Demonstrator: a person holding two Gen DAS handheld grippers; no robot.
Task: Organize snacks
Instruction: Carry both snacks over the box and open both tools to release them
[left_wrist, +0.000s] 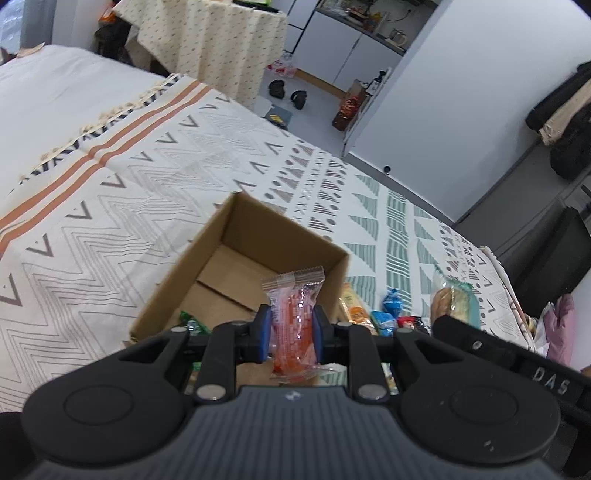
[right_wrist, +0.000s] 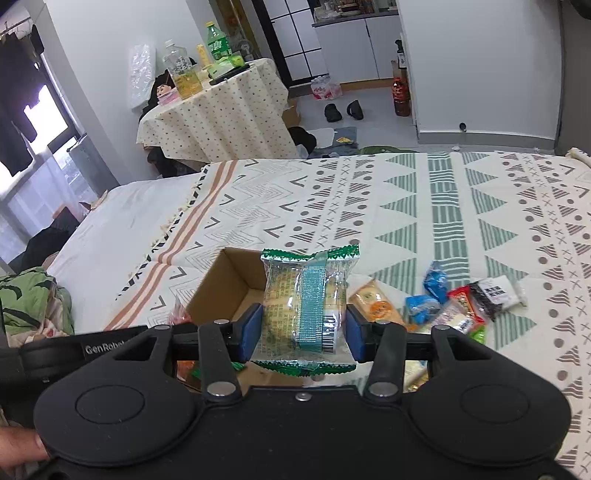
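An open cardboard box stands on a patterned bedspread; it also shows in the right wrist view. My left gripper is shut on an orange-red snack packet held above the box's near edge. My right gripper is shut on a clear snack packet with green edges, held over the box's right side. A green packet lies inside the box. Loose snacks lie right of the box: blue packets, a red one, a black-and-white one.
A bread pack lies at the bed's right edge. The bedspread stretches far beyond the box. A round table with bottles stands past the bed. Shoes lie on the floor.
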